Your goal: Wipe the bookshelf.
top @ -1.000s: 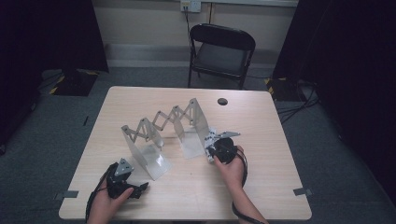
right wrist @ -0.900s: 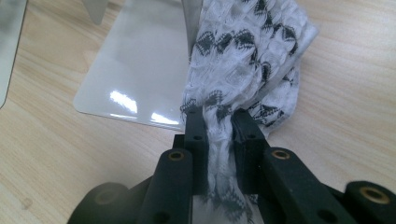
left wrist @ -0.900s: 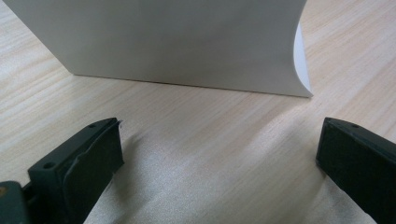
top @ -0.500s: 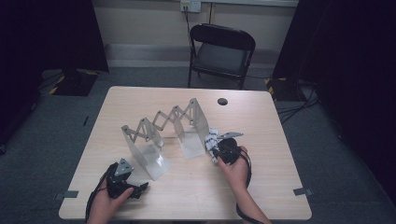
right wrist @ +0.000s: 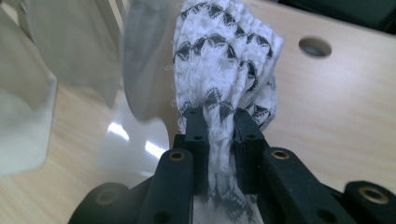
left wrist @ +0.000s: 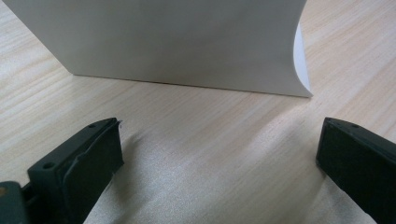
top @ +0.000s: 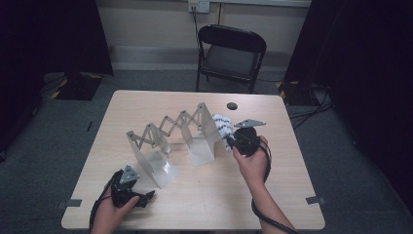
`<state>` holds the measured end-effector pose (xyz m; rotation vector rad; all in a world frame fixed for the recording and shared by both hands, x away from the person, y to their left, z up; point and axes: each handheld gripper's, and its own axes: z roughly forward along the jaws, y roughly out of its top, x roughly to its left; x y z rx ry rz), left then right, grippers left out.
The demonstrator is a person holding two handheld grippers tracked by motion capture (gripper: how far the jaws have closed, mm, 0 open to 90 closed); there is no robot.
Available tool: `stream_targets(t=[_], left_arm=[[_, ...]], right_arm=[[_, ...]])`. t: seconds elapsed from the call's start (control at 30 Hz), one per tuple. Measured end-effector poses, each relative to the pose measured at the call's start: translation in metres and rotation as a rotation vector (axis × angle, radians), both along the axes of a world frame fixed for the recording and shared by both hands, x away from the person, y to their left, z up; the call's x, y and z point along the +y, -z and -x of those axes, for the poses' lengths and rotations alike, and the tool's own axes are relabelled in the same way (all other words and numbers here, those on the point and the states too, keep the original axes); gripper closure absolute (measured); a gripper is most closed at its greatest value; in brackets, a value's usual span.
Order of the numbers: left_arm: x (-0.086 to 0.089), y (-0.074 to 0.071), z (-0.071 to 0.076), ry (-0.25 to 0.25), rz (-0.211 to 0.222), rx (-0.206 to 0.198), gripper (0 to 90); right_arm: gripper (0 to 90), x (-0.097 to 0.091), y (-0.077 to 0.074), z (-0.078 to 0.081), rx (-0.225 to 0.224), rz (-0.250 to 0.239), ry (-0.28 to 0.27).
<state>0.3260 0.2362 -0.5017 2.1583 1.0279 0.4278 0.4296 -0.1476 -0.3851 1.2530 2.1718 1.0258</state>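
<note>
In the high view, the right gripper (top: 233,141) sits right of centre in the frame, held up above the table (top: 287,195) by the person's right hand (top: 253,163), whose forearm comes in from the bottom edge. Its 2 black jaws are clamped on a white cloth with a dark zigzag pattern (top: 222,127), which bunches up just left of the gripper body and right beside the right-hand panel of the folding rack (top: 195,131). In the right gripper view, the cloth (right wrist: 224,70) fills the upper middle of the frame: a pinched fold runs down between the 2 jaws, which stand close together with only the fabric between them, and the rest of the cloth balloons above the fingertips (right wrist: 198,123). Blurred pale panels of the rack (right wrist: 140,56) stand at the upper left of that frame, very near the cloth; whether they touch it I cannot tell. A round hole in the tabletop (right wrist: 315,46) shows at the upper right.

The rack is an accordion-style stand with 2 broad white end panels joined by a grey scissor lattice, running from the middle of the high view down toward the lower left.

The left gripper (top: 134,195) rests low at the lower left of the high view, in the person's left hand (top: 109,212). In the left gripper view its jaws stand wide apart with nothing between them but bare wood, facing the base of a white rack panel (left wrist: 187,42) across the top of the frame.

A black folding chair (top: 231,53) stands beyond the table at the upper centre.
</note>
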Motion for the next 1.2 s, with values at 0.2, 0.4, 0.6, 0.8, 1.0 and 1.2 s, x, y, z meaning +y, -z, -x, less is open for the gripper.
stream_targets(t=[0.2,0.4,0.6,0.8,1.0,1.2], left_arm=[[0.0,0.0,0.0,0.0,0.001,0.001,0.0],[0.0,0.0,0.0,0.005,-0.001,0.002,0.0],[0.0,0.0,0.0,0.002,0.002,0.001,0.0],[0.0,0.0,0.0,0.004,0.0,0.0,0.0],[0.0,0.0,0.0,0.003,0.001,0.0,0.0],[0.0,0.0,0.0,0.002,0.002,0.001,0.0]], right_arm=[[79.3,0.016,-0.03,-0.013,-0.053,-0.004,-0.029],[79.3,0.026,-0.023,-0.022,-0.035,0.013,-0.044],[79.3,0.022,0.0,-0.025,0.004,-0.011,-0.044],[79.3,0.022,0.025,-0.025,0.034,-0.012,-0.049],[79.2,0.02,0.046,-0.025,0.06,-0.023,-0.048],[79.0,0.018,0.065,-0.026,0.094,-0.03,-0.046]])
